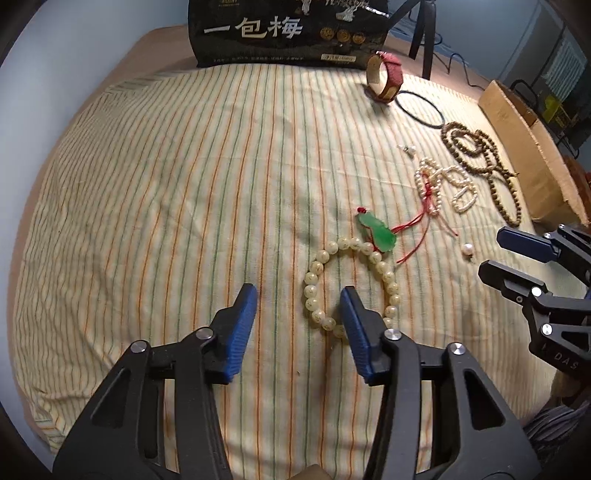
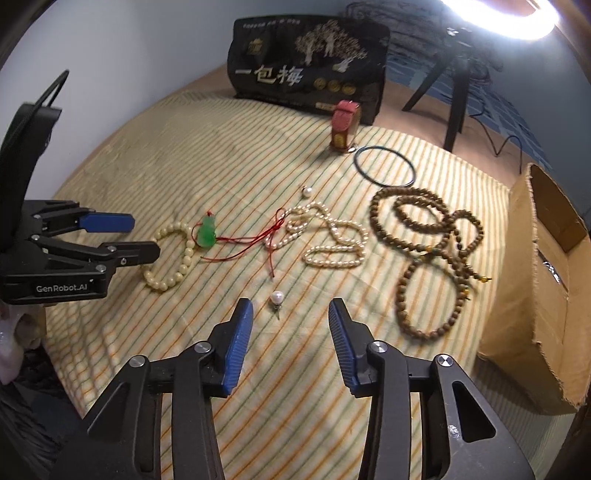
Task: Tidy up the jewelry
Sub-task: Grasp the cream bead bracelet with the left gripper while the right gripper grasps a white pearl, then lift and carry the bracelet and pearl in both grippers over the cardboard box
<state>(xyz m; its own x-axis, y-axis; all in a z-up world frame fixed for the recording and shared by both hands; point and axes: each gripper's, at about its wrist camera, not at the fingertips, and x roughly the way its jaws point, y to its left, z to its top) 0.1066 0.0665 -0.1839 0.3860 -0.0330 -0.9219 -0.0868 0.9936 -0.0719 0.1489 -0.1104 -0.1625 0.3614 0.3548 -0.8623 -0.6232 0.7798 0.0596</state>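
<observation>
Jewelry lies on a striped cloth (image 1: 166, 177). A cream bead bracelet (image 1: 316, 264) (image 2: 184, 258) sits just ahead of my open left gripper (image 1: 299, 295) (image 2: 144, 236), whose right finger overlaps its near edge. A green gourd pendant (image 1: 376, 229) (image 2: 207, 232) on red cord touches the bracelet. A pearl strand (image 1: 447, 181) (image 2: 332, 236), brown bead mala (image 1: 480, 155) (image 2: 428, 236), black ring (image 1: 421, 107) (image 2: 384, 166) and red watch (image 1: 384, 74) (image 2: 343, 122) lie beyond. A loose pearl earring (image 2: 277, 297) (image 1: 467, 249) lies just ahead of my open, empty right gripper (image 2: 291, 310) (image 1: 491, 251).
A black snack bag (image 1: 288, 33) (image 2: 310, 74) stands at the cloth's far edge. A cardboard box (image 2: 535, 288) (image 1: 524, 140) stands at the right. A second small pearl earring (image 2: 306, 191) (image 1: 406, 149) lies mid-cloth. A tripod (image 2: 454, 96) stands behind.
</observation>
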